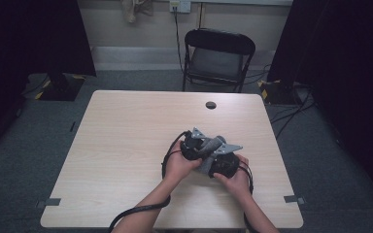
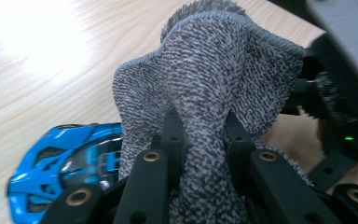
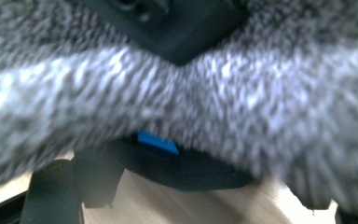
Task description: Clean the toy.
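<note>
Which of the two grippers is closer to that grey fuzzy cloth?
Left. The left gripper has its jaws pinched shut on the grey cloth. The right gripper sits just beside the cloth; whether it touches is unclear.
</note>
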Motion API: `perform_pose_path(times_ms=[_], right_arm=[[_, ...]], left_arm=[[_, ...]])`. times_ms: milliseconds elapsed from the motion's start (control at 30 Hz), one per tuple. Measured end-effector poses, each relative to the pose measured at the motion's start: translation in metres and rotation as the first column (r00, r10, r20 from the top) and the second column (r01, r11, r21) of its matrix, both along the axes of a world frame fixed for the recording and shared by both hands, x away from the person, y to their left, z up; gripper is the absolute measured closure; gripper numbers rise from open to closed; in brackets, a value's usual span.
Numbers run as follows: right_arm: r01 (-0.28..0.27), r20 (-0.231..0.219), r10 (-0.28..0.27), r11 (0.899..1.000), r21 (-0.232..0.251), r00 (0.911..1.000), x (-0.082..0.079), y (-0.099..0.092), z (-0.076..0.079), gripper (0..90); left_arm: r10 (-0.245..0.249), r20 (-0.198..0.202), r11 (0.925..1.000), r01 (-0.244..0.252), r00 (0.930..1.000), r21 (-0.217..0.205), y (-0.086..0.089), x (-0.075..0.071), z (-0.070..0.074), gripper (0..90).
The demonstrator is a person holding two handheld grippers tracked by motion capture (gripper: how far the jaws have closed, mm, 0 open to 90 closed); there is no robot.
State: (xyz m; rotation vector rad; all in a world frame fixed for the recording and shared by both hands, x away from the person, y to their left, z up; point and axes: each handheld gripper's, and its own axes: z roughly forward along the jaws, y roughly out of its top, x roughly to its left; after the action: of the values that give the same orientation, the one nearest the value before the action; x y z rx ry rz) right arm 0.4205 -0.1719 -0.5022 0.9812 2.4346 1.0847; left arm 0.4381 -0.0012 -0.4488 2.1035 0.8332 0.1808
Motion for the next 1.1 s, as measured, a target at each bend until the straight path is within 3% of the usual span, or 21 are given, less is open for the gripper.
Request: perform_pose_path(times_ms=[433,533,667,1100], right_arm=[[0.001,0.000,-0.001,1.000,0.001,1.0000,0.000,0.000,0.000,24.0],[0.000,0.000,0.000,1.000,0.001,1.0000,0.000,0.000,0.000,24.0],[0.000,0.001,0.000,1.000,0.001,1.0000,0.000,0.000,0.000,24.0],[0.000,0.000,0.000,1.000,0.000,1.0000,0.000,0.000,0.000,24.0]], left_arm=[[-0.021,-0.032,0.9995,0.021,0.9993,-0.022,-0.012,-0.004,-0.013,75.4],[-0.017,-0.025,0.9990,0.016,0.9995,-0.040,-0.012,-0.005,-0.016,75.3],[-0.015,0.008,0.9998,0.015,0.9999,-0.009,-0.015,-0.006,-0.015,74.9],[0.030,0.014,0.9995,-0.030,0.9995,-0.013,-0.016,0.002,-0.015,74.8]])
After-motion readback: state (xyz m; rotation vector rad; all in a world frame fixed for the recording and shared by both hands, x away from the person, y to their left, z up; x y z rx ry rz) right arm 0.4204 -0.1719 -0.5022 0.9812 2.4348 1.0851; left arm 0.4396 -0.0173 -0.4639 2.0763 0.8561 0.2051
